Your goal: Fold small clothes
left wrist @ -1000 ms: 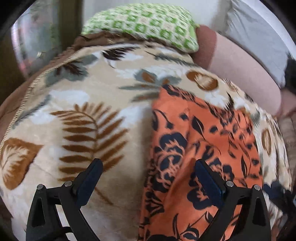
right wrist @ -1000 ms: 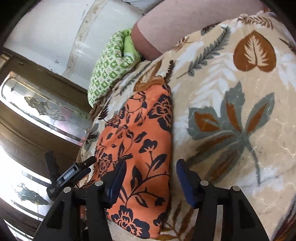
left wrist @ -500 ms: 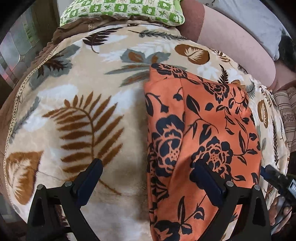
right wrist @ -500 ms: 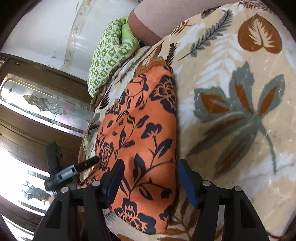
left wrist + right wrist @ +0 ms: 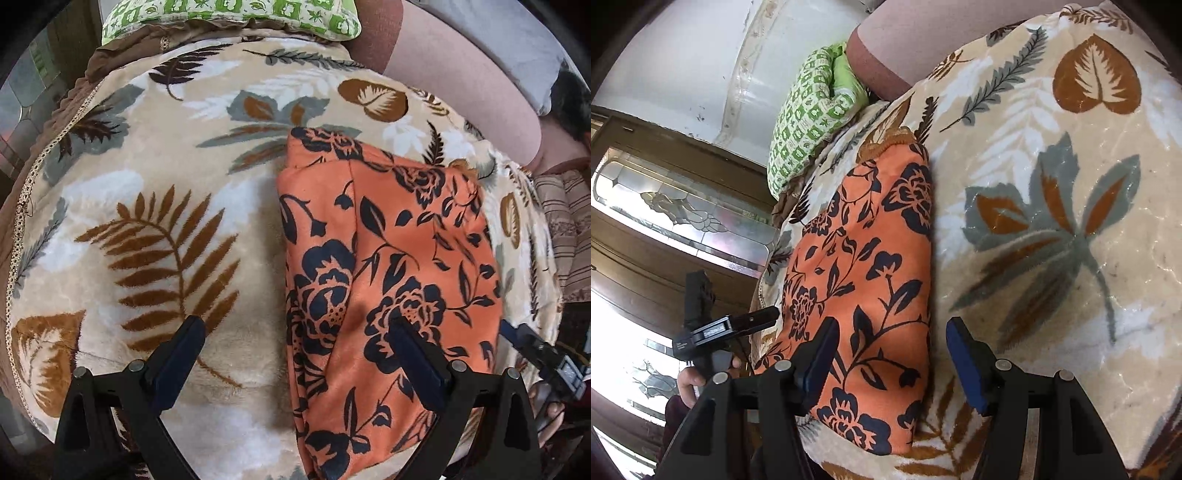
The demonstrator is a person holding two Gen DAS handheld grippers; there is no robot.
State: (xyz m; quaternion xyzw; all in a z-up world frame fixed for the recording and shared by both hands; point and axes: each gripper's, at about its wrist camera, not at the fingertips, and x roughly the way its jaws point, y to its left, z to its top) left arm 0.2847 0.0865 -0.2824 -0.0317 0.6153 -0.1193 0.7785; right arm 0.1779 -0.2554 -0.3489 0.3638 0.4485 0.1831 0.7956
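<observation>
Orange floral-print garment (image 5: 388, 266), folded, lies flat on the beige leaf-patterned plush blanket (image 5: 147, 206). Left gripper (image 5: 295, 354) hovers with jaws wide apart, its right finger over the cloth; right gripper (image 5: 890, 354), also spread, straddles the garment's right edge.

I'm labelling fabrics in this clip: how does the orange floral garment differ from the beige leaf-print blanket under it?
The orange garment with black flowers is smooth and thin; the beige leaf-print blanket is plush and fuzzy. The garment is small and folded into a narrow stack with layered edges; the blanket spreads wide across the bed. The garment lies on top; the blanket carries it. Both bear plant motifs, and neither is gripped.
</observation>
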